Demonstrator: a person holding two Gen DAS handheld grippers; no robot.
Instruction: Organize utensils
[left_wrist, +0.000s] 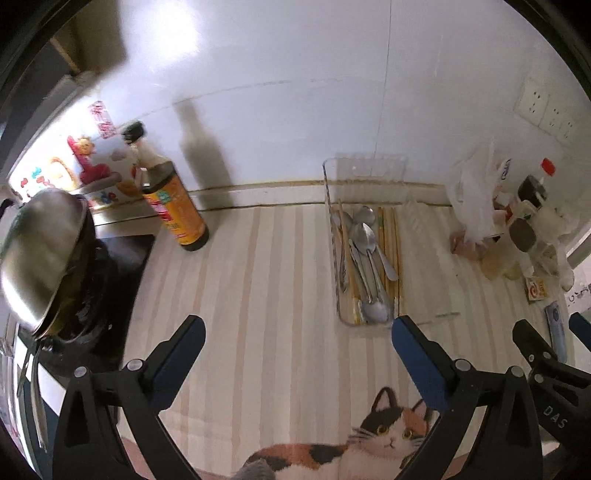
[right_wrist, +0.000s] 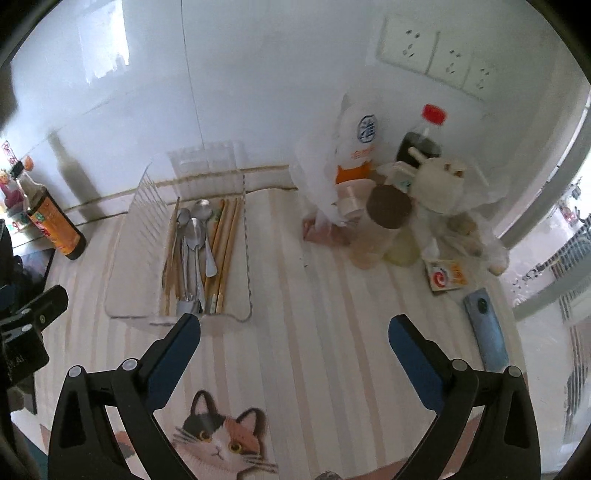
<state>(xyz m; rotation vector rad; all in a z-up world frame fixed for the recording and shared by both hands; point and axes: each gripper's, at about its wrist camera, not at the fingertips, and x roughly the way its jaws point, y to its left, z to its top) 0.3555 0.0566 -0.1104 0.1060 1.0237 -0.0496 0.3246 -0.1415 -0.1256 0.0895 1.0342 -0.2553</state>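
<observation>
Cat print (left_wrist: 384, 435) cropped below

Spoons (right_wrist: 195, 236) and chopsticks (right_wrist: 225, 236) lying together in tray (right_wrist: 122, 280) on desk (right_wrist: 314, 314). Sauce bottle (right_wrist: 55, 225) well left, jars (right_wrist: 384, 221) right.

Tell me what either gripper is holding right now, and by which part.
Nothing. The left gripper and right gripper both stand open and empty above the mat.

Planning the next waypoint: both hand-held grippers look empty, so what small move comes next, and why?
Probably pull both back and stop. The left hand-held gripper and right hand-held gripper are open and empty, and the spoons and chopsticks already lie in the clear tray.
</observation>
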